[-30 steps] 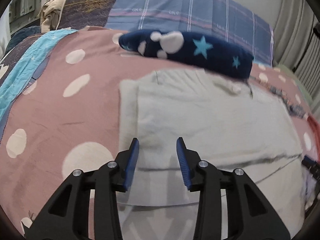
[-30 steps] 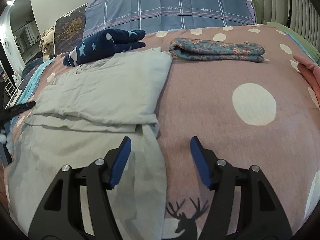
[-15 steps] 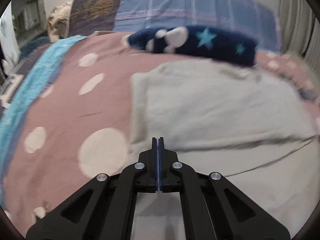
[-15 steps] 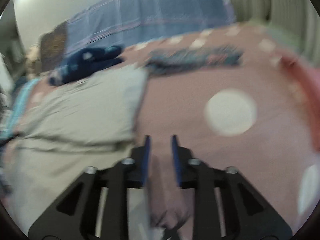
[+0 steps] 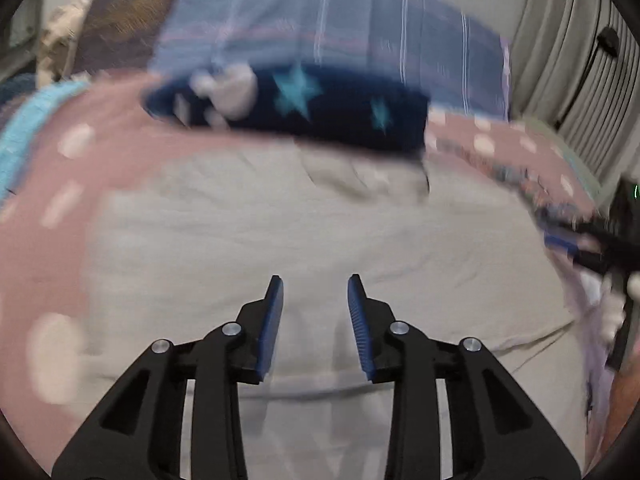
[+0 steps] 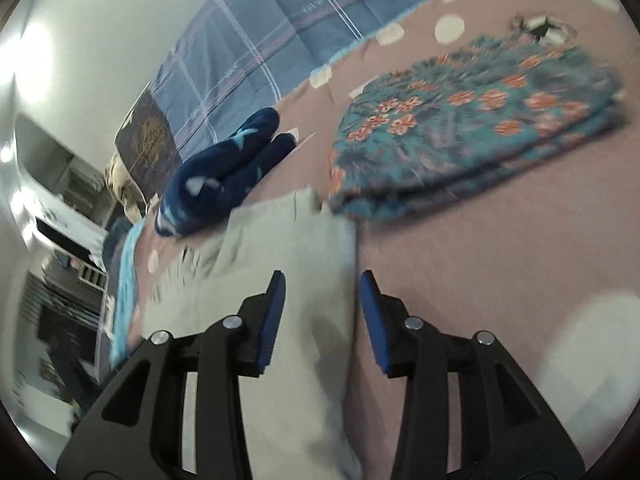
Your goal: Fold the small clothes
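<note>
A pale grey garment (image 5: 280,232) lies folded on the pink dotted bedspread (image 5: 44,240). My left gripper (image 5: 314,292) is open and empty above the garment's middle. In the right wrist view the grey garment (image 6: 280,248) shows its right edge, and my right gripper (image 6: 322,292) is open and empty, straddling that edge. The right gripper's black body also shows at the right edge of the left wrist view (image 5: 612,236). Both views are blurred.
A navy star-patterned garment (image 5: 304,108) lies just beyond the grey one; it also shows in the right wrist view (image 6: 224,176). A folded teal floral garment (image 6: 472,128) lies to the right. A blue plaid pillow (image 5: 328,36) stands behind. Bedspread (image 6: 500,264) stretches rightward.
Both grippers shut on the grey garment half a second ago and carried it forward; now both are open again, farther up the bed, and the garment lies folded over.
</note>
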